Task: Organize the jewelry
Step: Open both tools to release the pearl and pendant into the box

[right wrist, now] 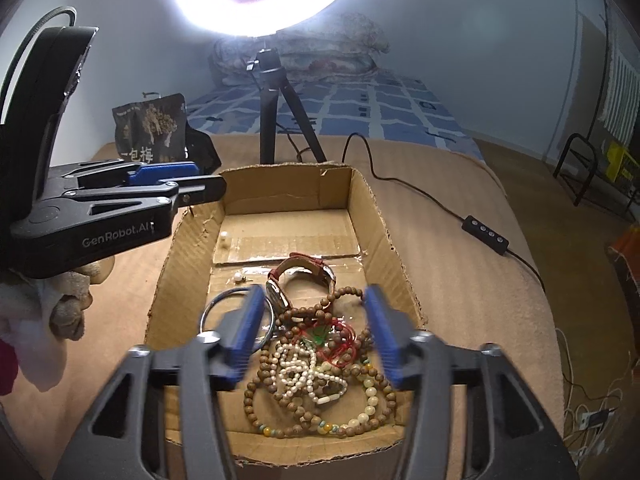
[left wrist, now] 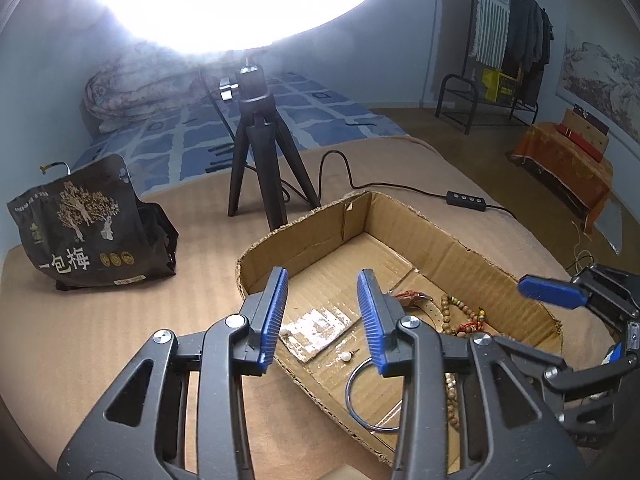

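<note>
An open cardboard box (right wrist: pixel 362 196) lies on the tan bed cover and holds the jewelry. In the right wrist view a tangle of wooden bead bracelets (right wrist: pixel 304 368), a white pearl bracelet (right wrist: pixel 298 372), a red-strapped watch (right wrist: pixel 304 270), a silver bangle (right wrist: pixel 216 306) and loose pearls (right wrist: pixel 239 278) lie inside. My right gripper (right wrist: pixel 316 308) is open and empty, hovering over the bead pile. My left gripper (left wrist: pixel 322 284) is open and empty above the box's near-left corner; it also shows in the right wrist view (right wrist: pixel 176 178). The bangle (left wrist: pixel 360 392) and a pearl (left wrist: pixel 346 357) lie below it.
A ring light on a black tripod (left wrist: pixel 264 152) stands behind the box, its cable and inline switch (left wrist: pixel 466 200) running right. A dark snack bag (left wrist: pixel 80 236) stands at the left. A blue patterned bed sheet and folded quilt (left wrist: pixel 140 92) lie beyond. A clothes rack (left wrist: pixel 504 52) stands at the far right.
</note>
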